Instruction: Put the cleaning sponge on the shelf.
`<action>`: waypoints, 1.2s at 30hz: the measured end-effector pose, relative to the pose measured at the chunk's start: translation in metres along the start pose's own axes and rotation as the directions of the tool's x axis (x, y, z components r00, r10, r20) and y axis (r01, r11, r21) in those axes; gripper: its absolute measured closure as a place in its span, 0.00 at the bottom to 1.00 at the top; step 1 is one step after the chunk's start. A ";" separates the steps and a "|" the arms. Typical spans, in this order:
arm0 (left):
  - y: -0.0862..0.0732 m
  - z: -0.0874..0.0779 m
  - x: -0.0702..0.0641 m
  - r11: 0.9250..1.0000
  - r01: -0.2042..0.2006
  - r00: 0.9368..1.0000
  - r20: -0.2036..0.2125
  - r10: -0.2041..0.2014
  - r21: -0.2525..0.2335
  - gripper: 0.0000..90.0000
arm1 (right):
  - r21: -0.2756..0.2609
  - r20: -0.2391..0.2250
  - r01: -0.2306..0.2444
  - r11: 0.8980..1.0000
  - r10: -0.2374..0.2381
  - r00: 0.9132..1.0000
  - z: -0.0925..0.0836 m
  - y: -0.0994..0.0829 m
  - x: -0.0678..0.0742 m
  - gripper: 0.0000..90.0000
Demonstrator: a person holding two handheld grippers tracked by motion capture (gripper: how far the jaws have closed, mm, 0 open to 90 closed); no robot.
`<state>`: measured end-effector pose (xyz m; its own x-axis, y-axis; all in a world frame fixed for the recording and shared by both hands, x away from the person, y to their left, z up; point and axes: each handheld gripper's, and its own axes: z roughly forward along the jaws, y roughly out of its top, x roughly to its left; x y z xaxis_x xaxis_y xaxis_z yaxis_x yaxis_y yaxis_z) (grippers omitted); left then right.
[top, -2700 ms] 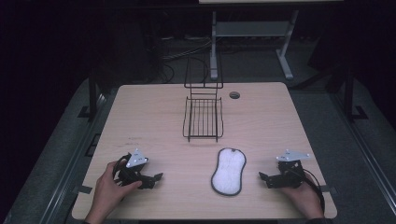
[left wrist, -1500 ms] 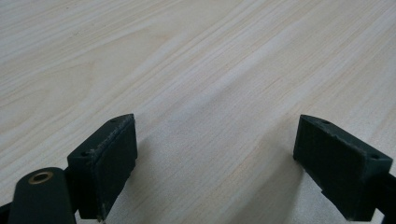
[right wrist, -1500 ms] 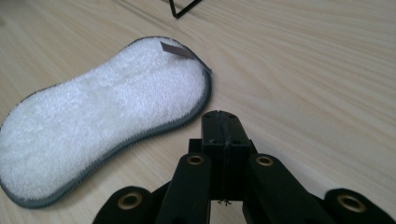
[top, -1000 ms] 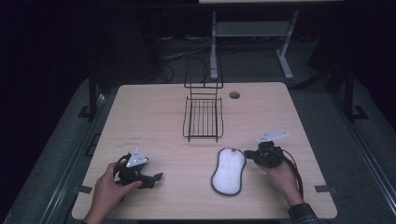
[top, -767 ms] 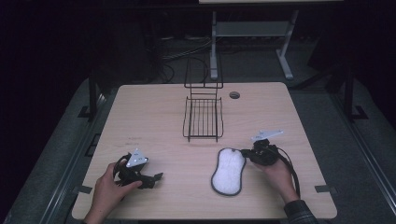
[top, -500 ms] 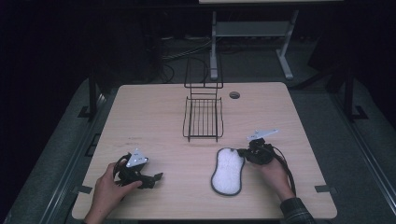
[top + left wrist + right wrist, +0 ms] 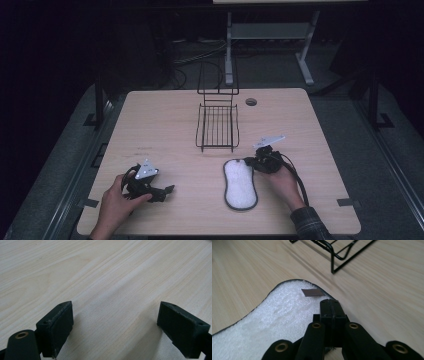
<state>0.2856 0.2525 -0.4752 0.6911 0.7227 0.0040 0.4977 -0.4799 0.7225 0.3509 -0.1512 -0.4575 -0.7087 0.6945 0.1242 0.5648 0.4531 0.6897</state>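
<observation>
The right tool (image 7: 331,315) is clenching the pad's (image 7: 274,320) edge near the rack (image 7: 218,127); the left tool (image 7: 115,327) is lying released on the surface (image 7: 150,125).

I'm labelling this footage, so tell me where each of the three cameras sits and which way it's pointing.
High view: above the person's side, looking forward and down at the table; both hands and forearms show.
Left gripper view: on the left gripper, looking along its open jaws at bare wood.
Right gripper view: on the right gripper, jaws shut at the white insole's edge.
Shared: the high and right gripper views both show the insole and the wire rack.
</observation>
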 end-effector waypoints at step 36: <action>0.000 0.000 0.000 1.000 -0.004 1.000 -0.001 0.004 0.001 0.14 | -0.003 -0.151 0.090 0.996 -0.089 0.984 -0.044 -0.049 0.076 0.99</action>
<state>0.2857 0.2528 -0.4752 0.6928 0.7211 0.0073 0.4952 -0.4831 0.7220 0.2507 -0.1457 -0.4505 -0.8121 0.5586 0.1686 0.4976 0.5121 0.7002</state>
